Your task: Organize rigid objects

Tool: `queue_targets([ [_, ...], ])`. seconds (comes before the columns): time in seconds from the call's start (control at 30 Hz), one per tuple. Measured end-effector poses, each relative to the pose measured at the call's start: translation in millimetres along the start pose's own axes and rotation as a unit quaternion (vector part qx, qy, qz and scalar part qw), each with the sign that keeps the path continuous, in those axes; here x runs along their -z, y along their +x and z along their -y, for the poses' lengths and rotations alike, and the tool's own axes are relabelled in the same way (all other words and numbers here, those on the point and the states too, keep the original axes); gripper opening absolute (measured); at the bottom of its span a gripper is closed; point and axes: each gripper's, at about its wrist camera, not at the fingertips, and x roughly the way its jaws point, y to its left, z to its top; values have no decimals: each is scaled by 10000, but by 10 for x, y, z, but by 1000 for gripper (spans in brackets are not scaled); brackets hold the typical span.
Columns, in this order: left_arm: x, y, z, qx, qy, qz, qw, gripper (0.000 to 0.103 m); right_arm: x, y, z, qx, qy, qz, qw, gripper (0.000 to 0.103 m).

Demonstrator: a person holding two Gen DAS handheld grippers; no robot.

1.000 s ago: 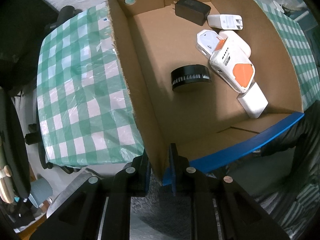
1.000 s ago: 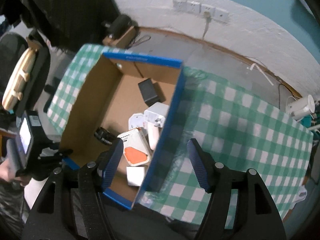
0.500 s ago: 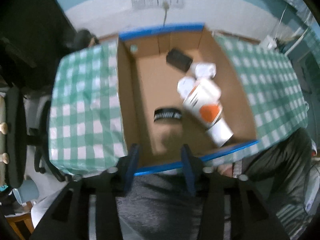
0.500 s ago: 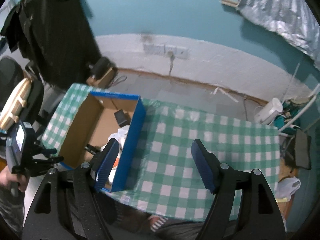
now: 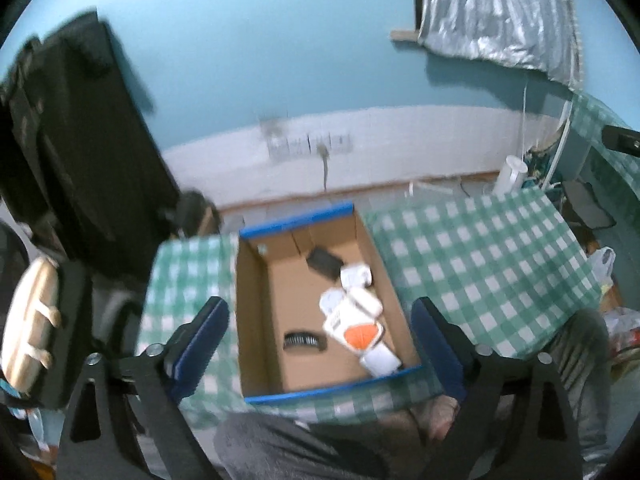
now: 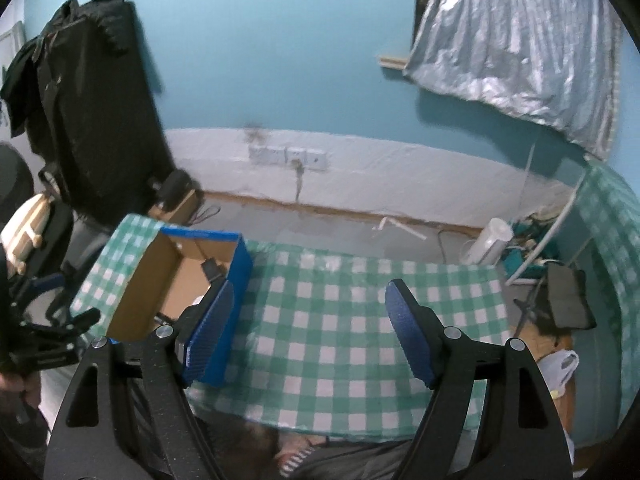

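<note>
Both tools are being seen higher and farther back than a second ago, when the left tool (image 5: 318, 338) was clenched on the near corner of the box (image 5: 256, 308) and the camera was filled by the box interior; now the whole box, the surface (image 5: 480, 264) and the far wall are being taken in. Nothing is being gripped by the left tool: its jaws are opening, already wide, and the box is being framed between them from above without being touched. The right tool (image 6: 310, 330) is likewise released, its jaws opening over bare checked cloth, with nothing between them. The box is sitting at the left end of the surface (image 6: 340, 320), its blue rim facing the person. Inside it, the rigid things are being kept together toward the right wall: a black block (image 5: 322, 261) at the far end, several white adapters (image 5: 356, 276) beside it, a white and orange device (image 5: 352, 328) lying across the middle, and a white block (image 5: 380, 360) in the near right corner. A black ring (image 5: 304, 340) is lying apart from them, nearer the middle of the floor. In the right wrist view, the left tool (image 6: 48, 340) is being held at the left edge, beside the box (image 6: 236, 264).
</note>
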Motion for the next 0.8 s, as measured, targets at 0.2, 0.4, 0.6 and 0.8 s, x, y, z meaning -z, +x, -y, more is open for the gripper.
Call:
queue_targets([
  [0.2, 52, -357, 245, 51, 266, 436, 9987, 102, 126, -210, 84, 102, 168, 209, 9996, 78],
  [0.4, 96, -537, 399, -34, 287, 588, 9979, 102, 235, -291, 206, -94, 529, 306, 9981, 78],
  [0.6, 94, -570, 448, -4, 224, 614, 9979, 102, 314, -305, 222, -78, 539, 231, 9983, 78],
  [0.8, 88, -531, 413, 62, 61, 404, 9991, 102, 379, -305, 185, -65, 498, 182, 9986, 78],
])
